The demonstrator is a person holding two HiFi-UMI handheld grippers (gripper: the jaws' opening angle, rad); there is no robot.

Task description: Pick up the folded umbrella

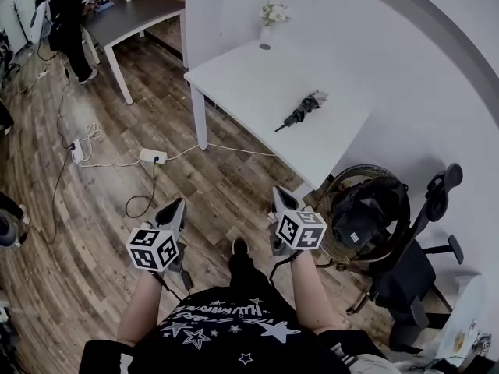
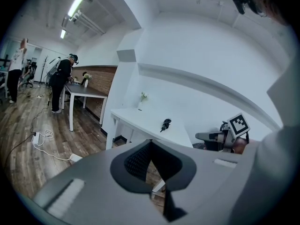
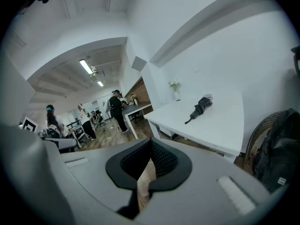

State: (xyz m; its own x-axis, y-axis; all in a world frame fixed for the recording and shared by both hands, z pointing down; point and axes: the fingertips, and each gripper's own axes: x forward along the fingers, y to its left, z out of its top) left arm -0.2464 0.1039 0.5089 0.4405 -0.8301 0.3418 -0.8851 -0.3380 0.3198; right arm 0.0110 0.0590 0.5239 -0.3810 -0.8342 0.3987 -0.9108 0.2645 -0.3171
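The folded black umbrella (image 1: 301, 111) lies on the white table (image 1: 248, 76), handle towards the table's near side. It is well ahead of both grippers, which I hold out over the wooden floor. My left gripper (image 1: 179, 203) and right gripper (image 1: 278, 192) are both shut with nothing in them. The left gripper view has the umbrella (image 2: 165, 124) small on the table (image 2: 138, 118), beyond the shut left gripper (image 2: 151, 142). In the right gripper view the umbrella (image 3: 200, 108) lies to the upper right of the shut right gripper (image 3: 150, 140).
A small vase of flowers (image 1: 270, 19) stands at the table's far end. A round basket chair holding a dark bag (image 1: 365, 215) and an office chair (image 1: 425, 265) stand at the right. A power strip and cables (image 1: 148, 156) lie on the floor. A person (image 1: 66, 23) stands by a grey table (image 1: 136, 12).
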